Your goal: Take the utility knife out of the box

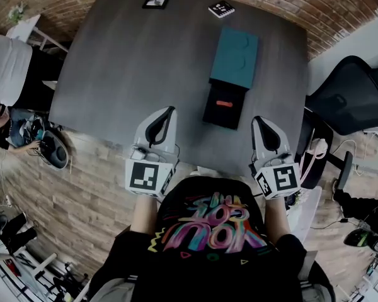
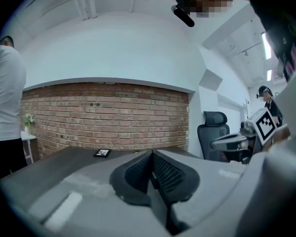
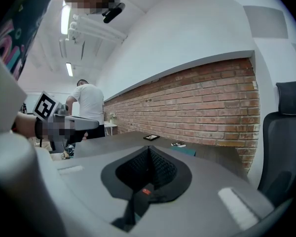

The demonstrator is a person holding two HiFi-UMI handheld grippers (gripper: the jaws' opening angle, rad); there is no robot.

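I see no word, brand or number I can read. The colourful lettering (image 1: 208,222) on the black shirt (image 1: 176,257) is upside down and stylised, so unreadable. 3 black-and-white square codes: 1 on the left gripper (image 1: 171,111), 1 on the right gripper (image 1: 258,119), 1 on a card (image 1: 221,9) on the table (image 1: 113,74).

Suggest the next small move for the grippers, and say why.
Probably move the right gripper forward to the black tray and open its jaws: the tray sticks out of the teal box with what looks like the utility knife lying in it, and this gripper, shut and empty, is nearer.
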